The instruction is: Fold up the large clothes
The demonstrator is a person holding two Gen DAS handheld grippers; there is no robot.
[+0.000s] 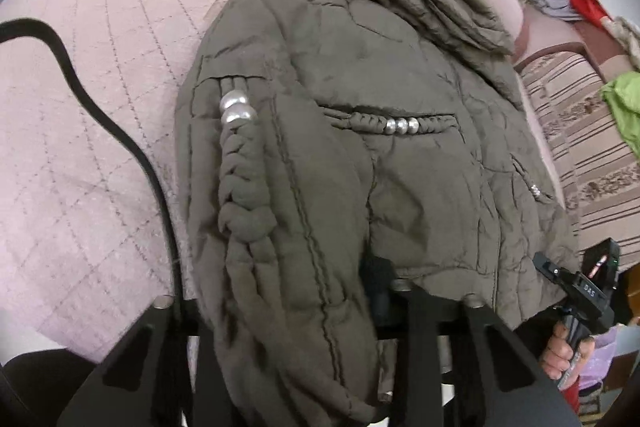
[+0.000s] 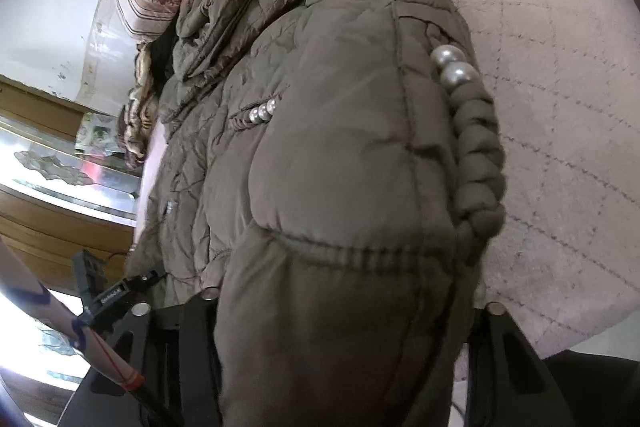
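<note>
Your right tongs (image 2: 344,311) straddle a puffy fold of the olive padded jacket (image 2: 320,147), its pearl-trimmed braid (image 2: 476,147) toward the pink quilted bed (image 2: 560,67).

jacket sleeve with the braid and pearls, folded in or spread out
Folded in: the sleeve lies across the front of the jacket, its braid and pearls on top, not out on the pink quilt.

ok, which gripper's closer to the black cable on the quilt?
Left. The left gripper sits right beside the black cable; the right gripper is across the jacket, at its far hem.
</note>
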